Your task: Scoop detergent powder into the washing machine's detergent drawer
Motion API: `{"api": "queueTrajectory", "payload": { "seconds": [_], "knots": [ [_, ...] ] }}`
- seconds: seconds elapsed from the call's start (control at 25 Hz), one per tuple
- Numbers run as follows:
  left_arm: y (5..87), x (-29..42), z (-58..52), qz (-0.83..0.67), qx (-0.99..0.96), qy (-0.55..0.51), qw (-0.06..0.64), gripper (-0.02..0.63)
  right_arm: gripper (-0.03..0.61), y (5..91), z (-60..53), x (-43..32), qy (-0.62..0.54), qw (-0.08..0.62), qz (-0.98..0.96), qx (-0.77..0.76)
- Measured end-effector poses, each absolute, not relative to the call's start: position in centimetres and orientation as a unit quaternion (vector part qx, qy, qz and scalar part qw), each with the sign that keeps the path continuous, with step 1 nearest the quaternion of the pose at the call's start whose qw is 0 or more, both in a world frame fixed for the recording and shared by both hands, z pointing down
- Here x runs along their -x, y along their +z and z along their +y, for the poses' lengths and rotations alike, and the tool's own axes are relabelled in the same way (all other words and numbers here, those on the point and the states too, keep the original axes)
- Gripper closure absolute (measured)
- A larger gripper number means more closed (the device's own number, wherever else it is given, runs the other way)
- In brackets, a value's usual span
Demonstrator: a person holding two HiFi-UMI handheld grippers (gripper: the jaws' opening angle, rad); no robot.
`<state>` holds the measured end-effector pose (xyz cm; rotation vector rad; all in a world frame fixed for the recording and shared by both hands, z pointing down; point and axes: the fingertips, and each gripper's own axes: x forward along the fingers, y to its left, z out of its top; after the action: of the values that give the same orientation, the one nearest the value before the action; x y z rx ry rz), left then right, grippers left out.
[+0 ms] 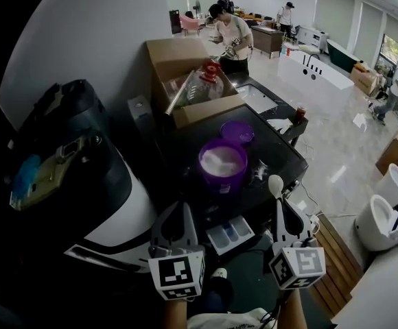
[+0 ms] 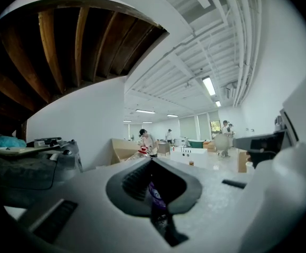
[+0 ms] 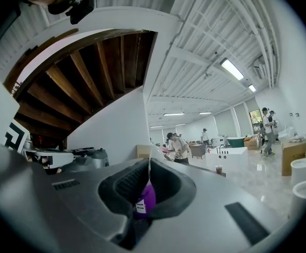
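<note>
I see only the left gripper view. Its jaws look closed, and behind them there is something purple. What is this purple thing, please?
Observer: It is the purple detergent tub. It stands open on the dark top, with white powder inside.
Operator: Thank you. Is the right gripper holding anything?
Observer: Yes. The right gripper is shut on the handle of a white scoop, with the bowl raised to the right of the tub.
Operator: And is the drawer already open?
Observer: Yes. In the head view the detergent drawer is pulled out, just in front of the tub.
</note>
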<state>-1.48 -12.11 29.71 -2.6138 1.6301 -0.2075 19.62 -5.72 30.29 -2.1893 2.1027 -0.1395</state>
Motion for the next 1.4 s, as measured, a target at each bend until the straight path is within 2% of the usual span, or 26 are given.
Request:
{"api": "queueTrajectory", "payload": {
  "seconds": [0.64,1.4],
  "knots": [
    [30.3,2.2,-25.8,0.536,0.84,-0.078,0.022,0.612,0.557,31.1,-20.3,-19.7,-0.06,0.011,0.701,0.711],
    [33.5,1.3,-29.0,0.557,0.822,-0.12,-0.009,0.612,0.557,34.8,-25.4,-20.6,-0.113,-0.085,0.739,0.659]
  ]
}}
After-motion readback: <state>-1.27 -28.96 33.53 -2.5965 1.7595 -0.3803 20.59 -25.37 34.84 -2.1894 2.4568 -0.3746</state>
